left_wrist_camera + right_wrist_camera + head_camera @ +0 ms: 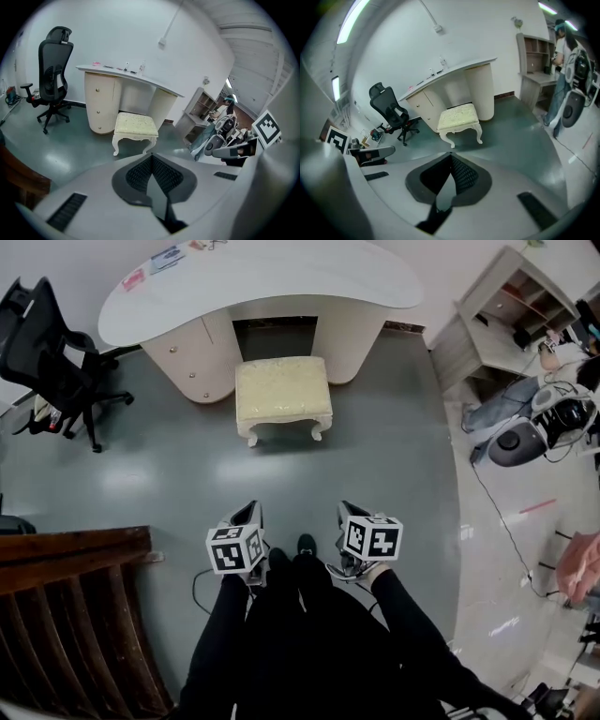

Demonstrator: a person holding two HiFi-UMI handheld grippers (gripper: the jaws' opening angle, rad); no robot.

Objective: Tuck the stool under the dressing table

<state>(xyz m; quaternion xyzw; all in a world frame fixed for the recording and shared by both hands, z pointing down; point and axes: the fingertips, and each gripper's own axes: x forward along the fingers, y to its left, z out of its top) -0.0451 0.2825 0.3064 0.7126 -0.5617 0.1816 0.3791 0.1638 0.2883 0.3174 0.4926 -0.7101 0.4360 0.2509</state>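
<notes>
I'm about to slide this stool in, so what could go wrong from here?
The gap under the dressing table looks hardly wider than the stool, so its legs may catch the cabinets on either side. Both the left gripper and the right gripper are shut and empty; a one-sided push could turn the stool. A cable lies by the person's feet, a possible trip.

The left gripper [151, 157] has its jaws pressed together with nothing between them. Beyond them, on the grey-green floor [70, 145], the stool [136, 125] stands upright, with a cream cushion and white curved legs. It sits just in front of the dressing table [101, 105], before the gap between its two cream pedestals. Small items [126, 69] lie along the back edge of its worktop. A black office chair [52, 63] stands to the left, apart from the table, and a shelf unit [199, 107] stands to the right.
</notes>
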